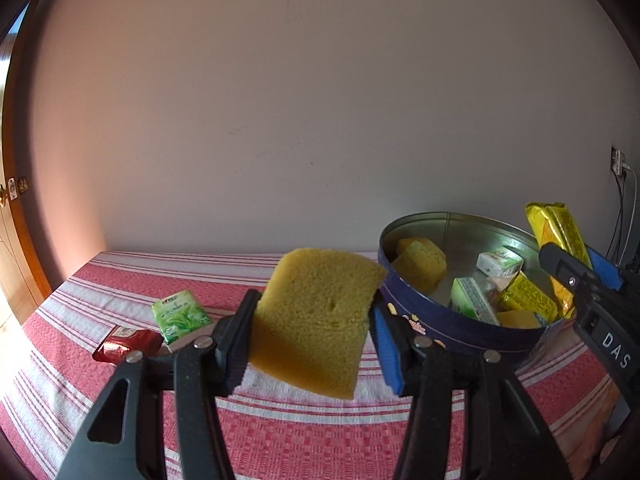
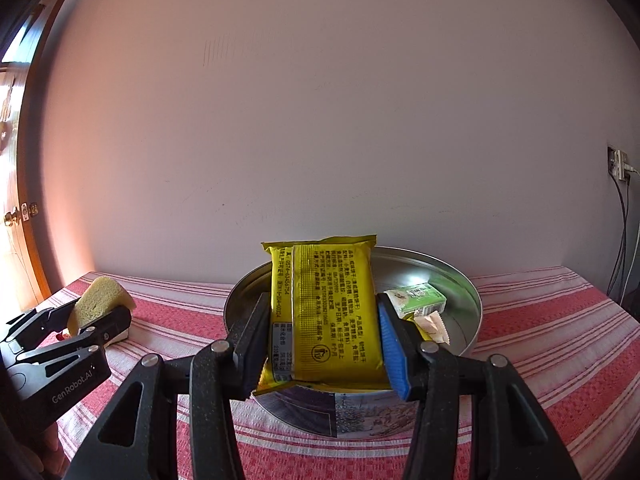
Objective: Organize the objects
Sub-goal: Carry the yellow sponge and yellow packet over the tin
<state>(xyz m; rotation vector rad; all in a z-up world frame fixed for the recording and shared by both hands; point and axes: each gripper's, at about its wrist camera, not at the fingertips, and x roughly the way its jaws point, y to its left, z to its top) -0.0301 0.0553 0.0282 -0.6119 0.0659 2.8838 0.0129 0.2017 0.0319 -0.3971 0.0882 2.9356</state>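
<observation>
My left gripper is shut on a yellow sponge and holds it above the striped cloth, just left of the round blue tin. The tin holds another sponge, green-white packets and a small yellow packet. My right gripper is shut on a large yellow snack packet held upright over the tin. In the left wrist view the right gripper with its packet shows at the tin's right rim. In the right wrist view the left gripper and sponge show at left.
A green tea packet and a red sachet lie on the red-and-white striped cloth left of the left gripper. A plain wall stands behind the table. A wooden door is at far left, a wall socket with cables at right.
</observation>
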